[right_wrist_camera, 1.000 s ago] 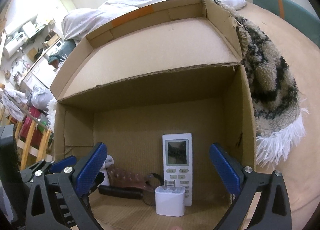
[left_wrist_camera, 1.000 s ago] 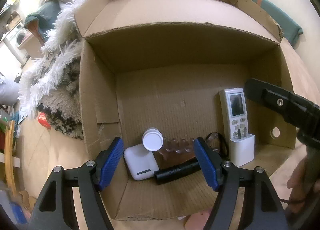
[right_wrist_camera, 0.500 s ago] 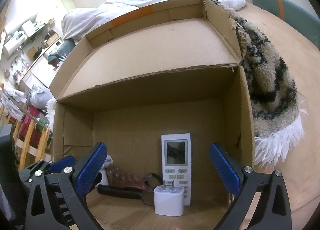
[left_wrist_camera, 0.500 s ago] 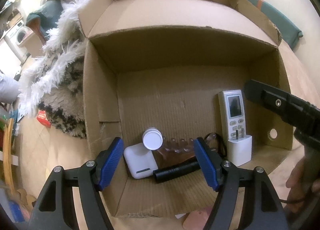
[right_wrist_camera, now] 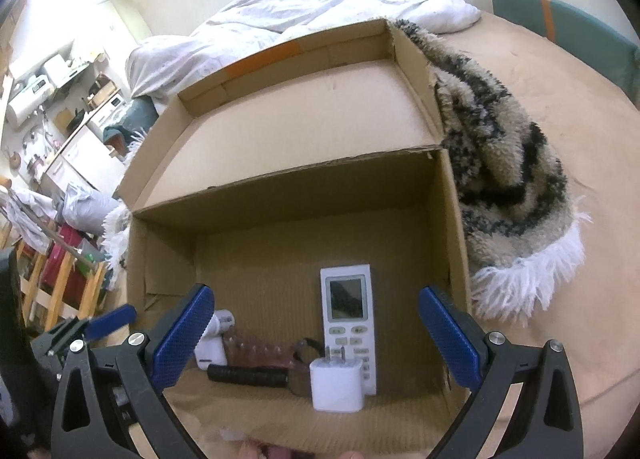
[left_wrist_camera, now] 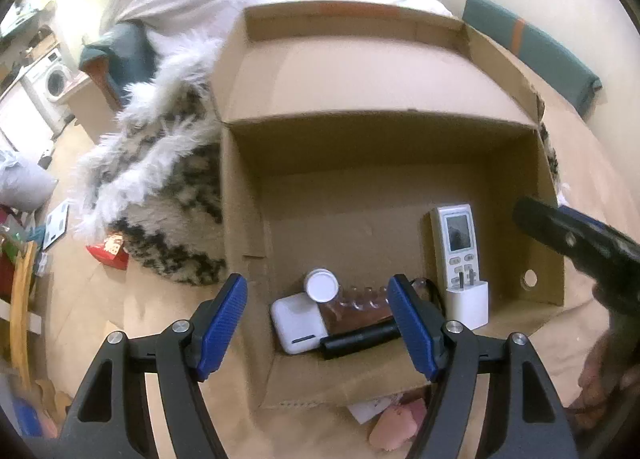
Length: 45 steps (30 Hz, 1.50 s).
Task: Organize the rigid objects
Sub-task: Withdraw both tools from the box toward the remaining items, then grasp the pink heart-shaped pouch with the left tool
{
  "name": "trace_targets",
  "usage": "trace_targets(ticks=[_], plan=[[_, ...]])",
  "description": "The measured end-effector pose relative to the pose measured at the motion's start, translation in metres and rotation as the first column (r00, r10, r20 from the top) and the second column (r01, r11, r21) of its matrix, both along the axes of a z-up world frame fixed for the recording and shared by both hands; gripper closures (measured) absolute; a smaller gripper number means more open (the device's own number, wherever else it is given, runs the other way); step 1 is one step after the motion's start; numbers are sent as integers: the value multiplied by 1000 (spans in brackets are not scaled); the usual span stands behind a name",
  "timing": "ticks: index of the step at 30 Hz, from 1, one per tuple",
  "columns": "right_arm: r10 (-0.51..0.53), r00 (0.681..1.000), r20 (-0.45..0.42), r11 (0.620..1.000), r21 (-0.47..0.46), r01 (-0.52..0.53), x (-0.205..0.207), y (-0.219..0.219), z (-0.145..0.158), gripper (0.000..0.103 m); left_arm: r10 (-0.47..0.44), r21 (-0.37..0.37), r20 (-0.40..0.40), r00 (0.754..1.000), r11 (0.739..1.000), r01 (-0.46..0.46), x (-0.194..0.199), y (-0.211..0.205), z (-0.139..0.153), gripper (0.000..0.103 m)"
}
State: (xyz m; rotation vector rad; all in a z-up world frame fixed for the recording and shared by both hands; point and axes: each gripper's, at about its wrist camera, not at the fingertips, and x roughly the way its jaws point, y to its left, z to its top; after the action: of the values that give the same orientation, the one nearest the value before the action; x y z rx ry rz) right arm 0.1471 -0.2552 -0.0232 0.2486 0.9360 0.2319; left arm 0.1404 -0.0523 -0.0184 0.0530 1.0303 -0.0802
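Note:
An open cardboard box point(left_wrist_camera: 360, 195) point(right_wrist_camera: 280, 195) lies on the bed. Inside lie a white remote point(left_wrist_camera: 458, 245) point(right_wrist_camera: 349, 315), a white charger plug point(left_wrist_camera: 467, 304) point(right_wrist_camera: 338, 384), a white power bank point(left_wrist_camera: 298, 322), a white-capped bottle point(left_wrist_camera: 321, 285), a brown ridged massager point(left_wrist_camera: 360, 305) point(right_wrist_camera: 264, 353) and a black cylinder point(left_wrist_camera: 360, 339) point(right_wrist_camera: 248, 375). My left gripper point(left_wrist_camera: 318, 329) is open and empty above the box's near edge. My right gripper point(right_wrist_camera: 316, 339) is open and empty in front of the remote and plug.
A shaggy black-and-cream blanket point(left_wrist_camera: 160, 187) point(right_wrist_camera: 508, 195) lies beside the box. A white duvet point(right_wrist_camera: 320, 7) is behind. A red packet point(left_wrist_camera: 110, 251) lies on the sheet at left. A pink object point(left_wrist_camera: 394, 425) peeks from under the box's near flap.
Both grippers have drawn back and up a little from the box, so the box looks smaller and lower. Both stay open and empty. The objects in the box have not moved.

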Motion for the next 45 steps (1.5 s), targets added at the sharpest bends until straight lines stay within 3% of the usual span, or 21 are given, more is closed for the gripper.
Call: trace_targets(ticks=[6, 12, 25, 32, 34, 38, 42, 45], plan=[[18, 1000, 11, 999, -38, -17, -28, -4, 8, 0, 46, -28, -19, 999, 999, -47, -20, 18, 6, 33], [24, 1000, -13, 1000, -15, -25, -56, -10, 5, 0, 68, -39, -35, 997, 997, -69, -48, 33, 6, 33], [5, 994, -113, 1000, -12, -7, -98, -4, -18, 0, 112, -59, -118, 987, 991, -119, -82, 47, -20, 33], [-79, 953, -292, 996, -57, 65, -99, -15, -58, 0, 68, -121, -240, 968, 988, -99, -78, 42, -53, 34], [-84, 949, -304, 996, -47, 73, -97, -16, -61, 0, 48, -140, -290, 956, 986, -92, -77, 37, -66, 35], [-83, 943, -321, 996, -16, 82, -97, -15, -66, 0, 22, -146, -311, 950, 987, -71, -78, 24, -76, 35], [-82, 942, -326, 997, -17, 81, -95, -14, -67, 0, -71, -210, -329, 942, 978, 1, -81, -2, -82, 35], [-86, 940, -331, 996, -9, 88, -91, -15, -67, 0, -135, -201, -350, 927, 977, 67, -84, -25, -89, 35]])
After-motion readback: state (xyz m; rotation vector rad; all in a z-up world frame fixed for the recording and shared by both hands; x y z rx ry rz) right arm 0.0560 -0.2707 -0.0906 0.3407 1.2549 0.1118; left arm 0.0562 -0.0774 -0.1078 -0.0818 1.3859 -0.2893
